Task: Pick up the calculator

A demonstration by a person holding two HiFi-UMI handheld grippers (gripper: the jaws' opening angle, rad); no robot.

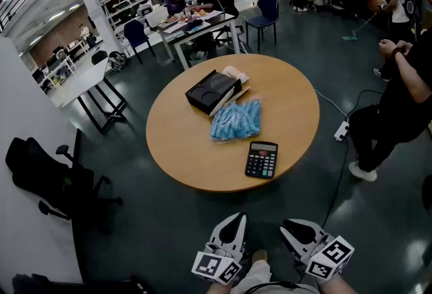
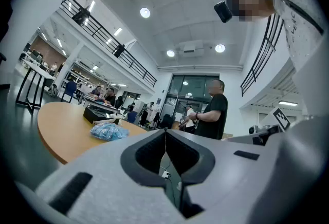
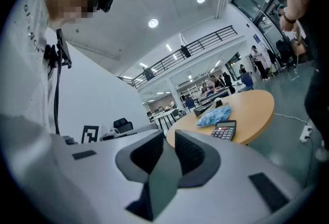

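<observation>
Approach step: left gripper (image 1: 235, 220), right gripper (image 1: 289, 226) closed, empty; calculator (image 1: 261, 159) at 12 o'clock on counter (image 1: 177, 144); next open, reach.

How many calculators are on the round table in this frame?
1. The calculator lies near the front edge of the table, just nearer the person than the blue packet. Whatever lies under the black box is hidden.
</observation>
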